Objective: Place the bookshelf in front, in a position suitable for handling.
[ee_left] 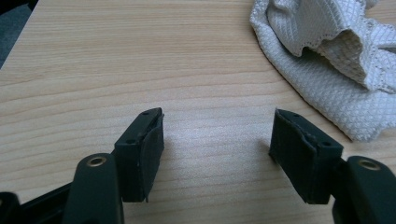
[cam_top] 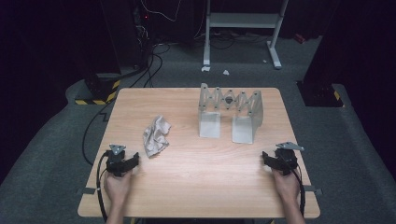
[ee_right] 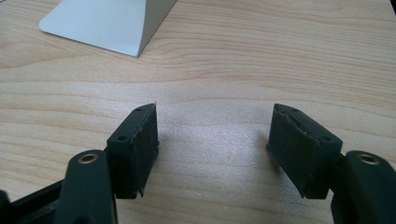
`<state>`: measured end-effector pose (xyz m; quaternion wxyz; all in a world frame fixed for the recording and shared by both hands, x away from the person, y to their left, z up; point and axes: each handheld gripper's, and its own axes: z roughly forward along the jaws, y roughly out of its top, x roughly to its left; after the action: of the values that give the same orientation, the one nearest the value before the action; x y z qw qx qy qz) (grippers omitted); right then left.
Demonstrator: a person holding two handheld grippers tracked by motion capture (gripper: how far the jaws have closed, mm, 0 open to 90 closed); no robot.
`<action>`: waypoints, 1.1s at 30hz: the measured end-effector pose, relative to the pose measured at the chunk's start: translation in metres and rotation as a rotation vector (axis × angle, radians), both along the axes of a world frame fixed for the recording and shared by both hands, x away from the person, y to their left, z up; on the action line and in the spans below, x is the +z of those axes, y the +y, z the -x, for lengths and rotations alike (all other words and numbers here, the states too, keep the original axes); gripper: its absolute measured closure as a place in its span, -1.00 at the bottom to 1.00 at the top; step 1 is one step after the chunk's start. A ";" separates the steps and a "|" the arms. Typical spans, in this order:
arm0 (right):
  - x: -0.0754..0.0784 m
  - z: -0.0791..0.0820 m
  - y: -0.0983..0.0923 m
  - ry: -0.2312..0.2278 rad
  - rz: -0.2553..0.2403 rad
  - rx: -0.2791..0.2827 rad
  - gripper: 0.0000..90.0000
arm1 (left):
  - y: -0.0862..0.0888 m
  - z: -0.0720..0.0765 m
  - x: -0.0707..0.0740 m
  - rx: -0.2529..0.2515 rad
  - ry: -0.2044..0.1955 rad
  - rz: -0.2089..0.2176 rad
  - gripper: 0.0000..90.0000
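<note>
Nearest to the camera in the high view are the two hands of the person, each one holding a gripper low over the wooden table [cam_top: 196, 172], and I take the crumpled white cloth [cam_top: 156, 136] as the landmark for all places. Left gripper [cam_top: 130, 163] sits near the cloth, at its lower left side, close to the near left part of the table, with the hand [cam_top: 116, 185] behind it. In the left gripper view its two black jaws stand wide apart with only bare wood between them, and the cloth [ee_left: 327, 60] lies just beyond the right jaw, not touching it as far as I can see; the fabric has a fine diamond weave and is folded on itself. The cloth itself rests on the table, a little left of the middle. To the right of the cloth and farther from the person stands a grey metal rack [cam_top: 229, 112] with a scissor-like folding top and two sloping plates. Far to the right of the cloth, well apart from it, is the right gripper [cam_top: 270, 158] with its hand [cam_top: 286, 183] near the right edge of the table. In the right gripper view its jaws also stand wide with nothing between them, and one pale plate of the rack [ee_right: 107, 23] shows beyond them at the upper left.
</note>
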<state>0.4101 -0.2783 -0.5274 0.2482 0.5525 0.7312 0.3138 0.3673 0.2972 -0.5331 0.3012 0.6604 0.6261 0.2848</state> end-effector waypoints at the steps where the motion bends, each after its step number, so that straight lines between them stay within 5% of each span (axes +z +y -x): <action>1: 0.000 0.000 0.000 -0.002 0.001 0.001 -0.27 | 0.000 0.000 0.000 0.000 0.000 0.000 -0.22; 13: 0.000 0.000 0.000 -0.002 0.003 -0.001 -0.27 | 0.000 0.000 0.000 -0.005 0.003 -0.003 -0.25; 18: 0.000 0.000 0.000 -0.002 0.003 0.001 -0.27 | -0.002 -0.001 0.000 -0.077 0.016 -0.006 -0.43; 27: 0.000 0.001 0.000 -0.001 0.003 0.005 -0.27 | 0.000 0.000 0.001 -0.094 0.026 -0.006 -0.47; 33: 0.000 0.001 0.000 -0.001 0.003 0.004 -0.26 | 0.007 0.005 0.005 -0.078 0.045 0.032 -0.42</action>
<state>0.4093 -0.2783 -0.5274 0.2490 0.5507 0.7325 0.3134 0.3625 0.3042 -0.5276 0.3087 0.6857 0.6109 0.2476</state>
